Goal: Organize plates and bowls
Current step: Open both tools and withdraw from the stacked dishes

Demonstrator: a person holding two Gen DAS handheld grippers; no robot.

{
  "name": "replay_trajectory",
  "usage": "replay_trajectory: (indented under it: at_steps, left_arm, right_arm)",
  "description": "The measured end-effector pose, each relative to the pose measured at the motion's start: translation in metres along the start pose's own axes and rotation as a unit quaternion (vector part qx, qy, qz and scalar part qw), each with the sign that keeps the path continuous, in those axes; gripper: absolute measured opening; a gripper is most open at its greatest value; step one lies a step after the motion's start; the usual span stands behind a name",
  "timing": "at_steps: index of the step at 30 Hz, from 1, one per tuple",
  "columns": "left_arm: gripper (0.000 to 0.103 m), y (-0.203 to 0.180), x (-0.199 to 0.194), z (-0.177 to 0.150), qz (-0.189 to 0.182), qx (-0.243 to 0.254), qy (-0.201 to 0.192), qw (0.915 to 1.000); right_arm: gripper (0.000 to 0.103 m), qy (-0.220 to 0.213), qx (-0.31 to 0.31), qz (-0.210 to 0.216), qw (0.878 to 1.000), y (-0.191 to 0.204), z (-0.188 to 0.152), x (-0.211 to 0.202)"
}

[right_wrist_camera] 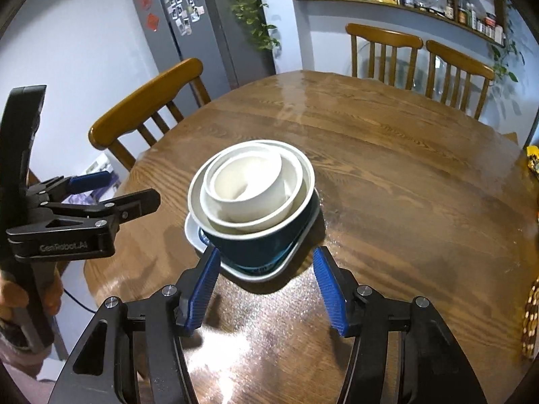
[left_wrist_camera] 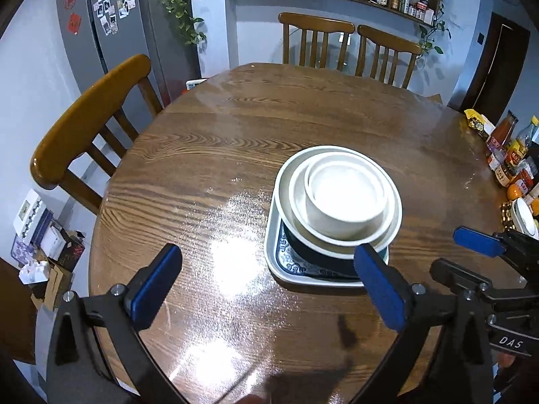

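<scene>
A: Where's our bowl stack [right_wrist_camera: 254, 198]?
B: Centre frame on the square plate [right_wrist_camera: 259, 274], dead ahead of the right gripper [right_wrist_camera: 266, 289]. Nearer than the left gripper [left_wrist_camera: 266, 286]. Both jaws wide, nothing held.

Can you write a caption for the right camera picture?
Open right gripper faces nested bowls on a plate on the table.
</scene>
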State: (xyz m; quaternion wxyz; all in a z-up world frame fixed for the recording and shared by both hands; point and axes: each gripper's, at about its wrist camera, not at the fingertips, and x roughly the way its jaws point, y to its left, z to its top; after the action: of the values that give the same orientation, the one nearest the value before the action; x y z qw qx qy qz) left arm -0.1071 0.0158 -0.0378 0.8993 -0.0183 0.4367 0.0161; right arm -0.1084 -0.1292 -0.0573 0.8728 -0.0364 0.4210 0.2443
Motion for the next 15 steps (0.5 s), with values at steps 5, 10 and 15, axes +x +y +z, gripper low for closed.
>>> replay_trajectory:
  at_steps: [5, 10, 15]
  left_arm:
    - [0.102, -0.007, -0.004, -0.008, 0.0, 0.0, 0.005, 1.0]
    - [0.102, -0.012, -0.008, -0.016, 0.006, 0.008, 0.003, 0.9999]
    - [0.102, -0.014, -0.009, -0.022, 0.008, 0.015, 0.004, 0.9998]
  right_arm:
    - [0.058, 0.003, -0.002, 0.008, 1.0, -0.003, -0.006, -0.003]
    - [0.058, 0.003, -0.006, 0.013, 1.0, -0.003, -0.01, -0.006]
    - [0.058, 0.006, -0.012, 0.016, 1.0, -0.001, -0.012, -0.006]
